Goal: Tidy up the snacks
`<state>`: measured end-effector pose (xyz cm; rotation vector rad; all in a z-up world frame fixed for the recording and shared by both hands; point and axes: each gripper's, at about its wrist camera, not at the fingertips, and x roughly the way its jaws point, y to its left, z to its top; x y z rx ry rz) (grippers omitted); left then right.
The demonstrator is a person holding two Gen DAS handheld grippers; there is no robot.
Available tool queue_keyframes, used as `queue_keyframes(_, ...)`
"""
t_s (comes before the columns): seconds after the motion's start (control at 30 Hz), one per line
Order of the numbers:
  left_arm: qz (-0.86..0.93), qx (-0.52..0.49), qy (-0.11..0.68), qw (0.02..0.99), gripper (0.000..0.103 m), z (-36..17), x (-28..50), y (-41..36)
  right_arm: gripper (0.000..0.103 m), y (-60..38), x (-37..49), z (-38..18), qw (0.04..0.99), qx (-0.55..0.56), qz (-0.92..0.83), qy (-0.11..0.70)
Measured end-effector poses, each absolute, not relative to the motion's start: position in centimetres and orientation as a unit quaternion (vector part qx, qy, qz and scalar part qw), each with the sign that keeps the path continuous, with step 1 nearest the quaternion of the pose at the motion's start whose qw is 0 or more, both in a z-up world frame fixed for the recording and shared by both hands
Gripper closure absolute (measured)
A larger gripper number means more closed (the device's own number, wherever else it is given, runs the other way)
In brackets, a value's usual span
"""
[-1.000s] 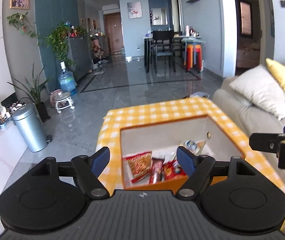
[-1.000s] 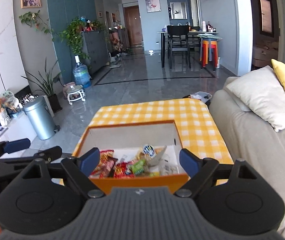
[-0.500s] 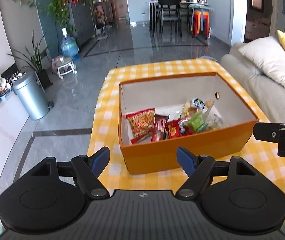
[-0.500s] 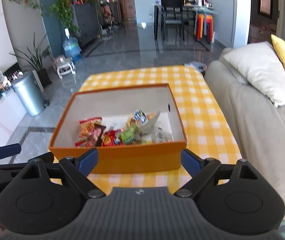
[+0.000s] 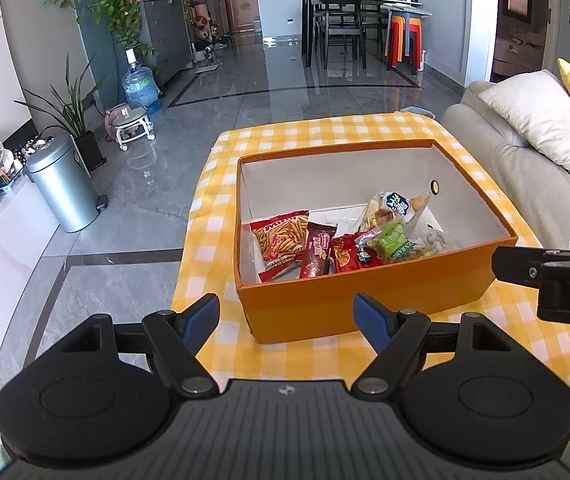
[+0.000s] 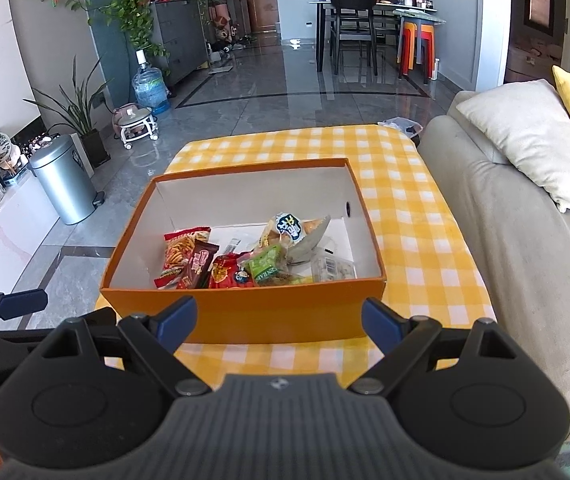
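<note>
**Already Boxed: Snack Packets Sit in the Orange Box**

Squarely on the yellow checked tablecloth stands the orange box, holding every snack in view. Both tools hover short of it, the left gripper and right gripper spread wide and empty. Inside, the chip bag, chocolate bar and green packet look light, crinkly and slippery; pinching a sealed edge seems safest.

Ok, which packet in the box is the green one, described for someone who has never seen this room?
Find the orange box on the yellow checked tablecloth beside the sofa. The snacks lie along the box's near wall, and the green packet sits toward the right of that cluster, below the pale bread bag. It is the only green wrapper; the packets to its left are red or dark brown.
</note>
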<state>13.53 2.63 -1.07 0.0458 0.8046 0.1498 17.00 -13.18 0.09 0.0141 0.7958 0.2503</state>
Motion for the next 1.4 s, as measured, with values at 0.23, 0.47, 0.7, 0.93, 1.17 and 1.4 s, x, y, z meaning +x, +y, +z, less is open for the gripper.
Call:
queue_keyframes(0.23,0.073,0.022,0.390,0.917,0.014,-1.06,13.54,2.67,0.016,-13.16,17.05,0.08,0.914,0.007,0.122,0.386)
queue_keyframes(0.47,0.079,0.019,0.389,0.918,0.014,-0.61,13.52,2.97,0.016,-13.19,17.02,0.07,0.915,0.006,0.121,0.386)
queue_keyframes(0.7,0.079,0.020,0.390,0.917,0.014,-0.50,13.45,2.96,0.016,-13.33,17.02,0.08,0.914,0.004,0.122,0.387)
queue_keyframes(0.93,0.078,0.020,0.391,0.917,0.014,-0.47,13.46,3.01,0.016,-13.36,17.02,0.08,0.914,0.003,0.122,0.387)
queue_keyframes(1.17,0.078,0.019,0.392,0.916,0.014,-0.43,13.43,3.04,0.016,-13.29,16.99,0.11,0.914,0.003,0.121,0.387)
queue_keyframes(1.4,0.076,0.018,0.391,0.917,0.014,-0.42,13.38,3.04,0.016,-13.31,17.09,-0.02,0.914,0.002,0.121,0.388)
